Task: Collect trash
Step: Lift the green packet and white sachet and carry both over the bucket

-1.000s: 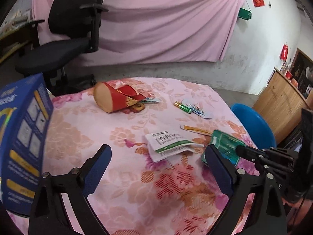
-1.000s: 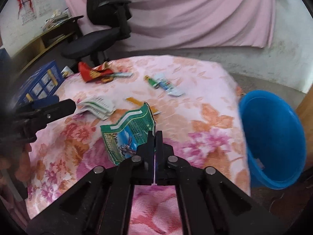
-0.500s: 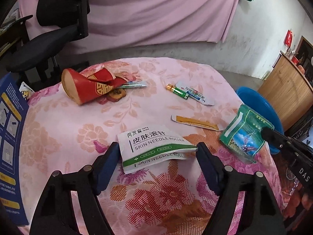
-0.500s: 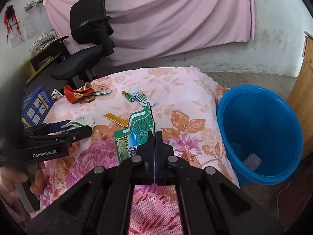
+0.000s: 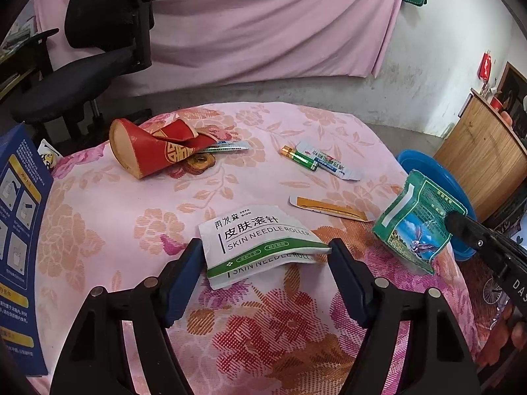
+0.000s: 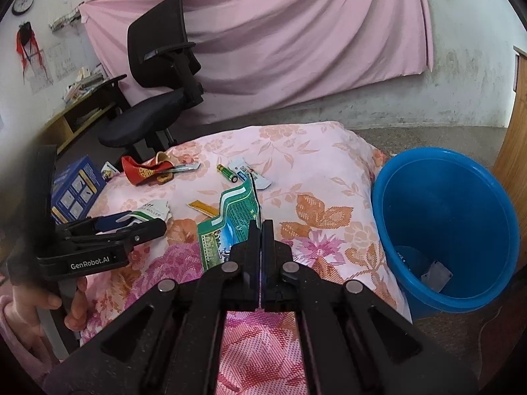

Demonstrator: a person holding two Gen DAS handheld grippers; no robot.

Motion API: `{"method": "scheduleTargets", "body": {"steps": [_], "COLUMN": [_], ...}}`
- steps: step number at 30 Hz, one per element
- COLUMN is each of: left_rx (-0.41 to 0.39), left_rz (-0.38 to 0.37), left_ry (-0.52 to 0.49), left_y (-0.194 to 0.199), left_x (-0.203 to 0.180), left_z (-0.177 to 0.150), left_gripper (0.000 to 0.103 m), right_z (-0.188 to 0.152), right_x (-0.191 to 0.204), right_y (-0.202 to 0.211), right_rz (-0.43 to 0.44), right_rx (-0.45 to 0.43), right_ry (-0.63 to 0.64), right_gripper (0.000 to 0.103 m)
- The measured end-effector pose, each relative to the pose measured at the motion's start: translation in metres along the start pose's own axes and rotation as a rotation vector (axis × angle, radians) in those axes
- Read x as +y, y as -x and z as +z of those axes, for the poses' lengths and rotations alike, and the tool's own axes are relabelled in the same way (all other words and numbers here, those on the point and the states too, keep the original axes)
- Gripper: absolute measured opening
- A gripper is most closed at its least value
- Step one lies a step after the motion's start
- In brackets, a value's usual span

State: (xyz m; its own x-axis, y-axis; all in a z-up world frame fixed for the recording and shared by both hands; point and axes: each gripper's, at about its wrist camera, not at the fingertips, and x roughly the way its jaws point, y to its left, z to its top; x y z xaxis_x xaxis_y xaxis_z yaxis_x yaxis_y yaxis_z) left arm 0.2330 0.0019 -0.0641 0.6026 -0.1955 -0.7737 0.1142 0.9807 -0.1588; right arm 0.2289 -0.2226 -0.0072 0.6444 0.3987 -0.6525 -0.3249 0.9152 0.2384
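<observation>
My right hand-held gripper (image 6: 261, 230) is clamped fully closed on the green wrapper (image 6: 230, 220), which I hold lifted above the counter (image 6: 313, 177) near its right edge. Just off that edge stands the blue bucket (image 6: 444, 197) on the grey floor, with a small grey scrap (image 6: 436, 275) lying at its bottom.

My left hand-held gripper (image 5: 265, 253) is spread wide, its blue-padded fingers on either side of the white "Skin Needle Roller" packet (image 5: 260, 240), which lies flat toward the near edge of the counter. I cannot tell whether the pads touch it yet.

The counter is covered with a pink floral cloth (image 5: 115, 223). Toward its far left corner lies a crushed red paper cup (image 5: 154, 156) with a flattened silver tube (image 5: 227, 146) touching it. Toward the far right sit a green battery (image 5: 299, 159) and, just beside it, a white tube (image 5: 332, 164). An orange strip (image 5: 329, 207) lies between those and the packet. A blue box (image 5: 19, 230) stands at the left edge.

Beyond the counter, a black office chair (image 6: 154, 98) stands before a pink sheet (image 6: 280, 39) hung across a stained white wall. A wooden cabinet (image 5: 484, 144) stands to the right behind the bucket, and a low wooden shelf (image 6: 79, 112) is at the left wall.
</observation>
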Motion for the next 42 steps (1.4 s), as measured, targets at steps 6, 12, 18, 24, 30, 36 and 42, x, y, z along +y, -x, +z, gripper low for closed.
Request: {"method": "scheduleTargets", "body": {"steps": [6,12,18,24,30,36,42], "left_rx": [-0.098,-0.312,-0.512,-0.677,-0.791,-0.846,-0.842], "left_rz": [0.001,0.026,0.041,0.029,-0.029,-0.108,-0.180], "left_ry": [-0.009,-0.081,-0.131,-0.151,-0.194,-0.286,-0.398], "left_y": [0.021,0.060,0.094,0.123,0.140,0.135,0.109], "left_x": [-0.005,-0.025,-0.049,-0.081,-0.123,-0.180,-0.241], "left_z": [-0.003,-0.012,-0.024,-0.022,-0.009,0.006,0.016], "left_gripper": [0.070,0.070,0.070,0.070,0.071,0.071,0.071], "right_z": [-0.001,-0.007,-0.017,-0.022,-0.023,-0.030,-0.039], "right_x": [0.005,0.010,0.004,-0.013,-0.036,-0.068,-0.101], "right_y": [0.013,0.042,0.079,0.116,0.154,0.178,0.186], "right_rz": [-0.011,-0.016,-0.007,-0.079,-0.191,-0.311,-0.402], "right_rx": [-0.070,-0.226,-0.434,-0.637,-0.813,-0.886,-0.865], "right_ry": [0.028,0.061,0.063,0.065,0.042,0.011,-0.010], "right_gripper": [0.028,0.028,0.028,0.028,0.028,0.028,0.028]}}
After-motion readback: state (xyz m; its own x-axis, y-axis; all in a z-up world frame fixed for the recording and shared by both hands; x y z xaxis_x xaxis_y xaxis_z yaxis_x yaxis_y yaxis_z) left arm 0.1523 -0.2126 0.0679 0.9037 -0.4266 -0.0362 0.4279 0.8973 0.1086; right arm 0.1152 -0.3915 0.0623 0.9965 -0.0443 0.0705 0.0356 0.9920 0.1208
